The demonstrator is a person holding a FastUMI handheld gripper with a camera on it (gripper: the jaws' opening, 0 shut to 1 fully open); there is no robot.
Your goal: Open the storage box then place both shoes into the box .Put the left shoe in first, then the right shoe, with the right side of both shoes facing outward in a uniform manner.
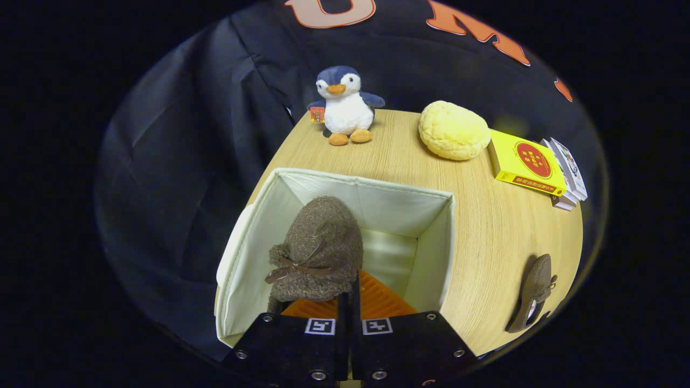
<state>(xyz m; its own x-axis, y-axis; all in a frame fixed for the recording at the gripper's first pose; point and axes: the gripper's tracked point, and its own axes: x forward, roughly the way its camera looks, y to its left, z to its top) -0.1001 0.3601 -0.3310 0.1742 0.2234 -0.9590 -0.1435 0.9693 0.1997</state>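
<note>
Free room in box (pixel 431 237) beside shoe (pixel 318 253).

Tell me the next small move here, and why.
Probably lower the shoe a little further into the box, then release. The gripper is shut on the shoe, which hangs inside the open box, seemingly above its floor, while the second shoe waits on the table.

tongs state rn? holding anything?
Tongs: closed on the brown shoe, held over the open storage box.

plush penguin (pixel 345 105), yellow bun-shaped cushion (pixel 453 131), yellow book (pixel 525 163), wooden table (pixel 501 231)
</note>
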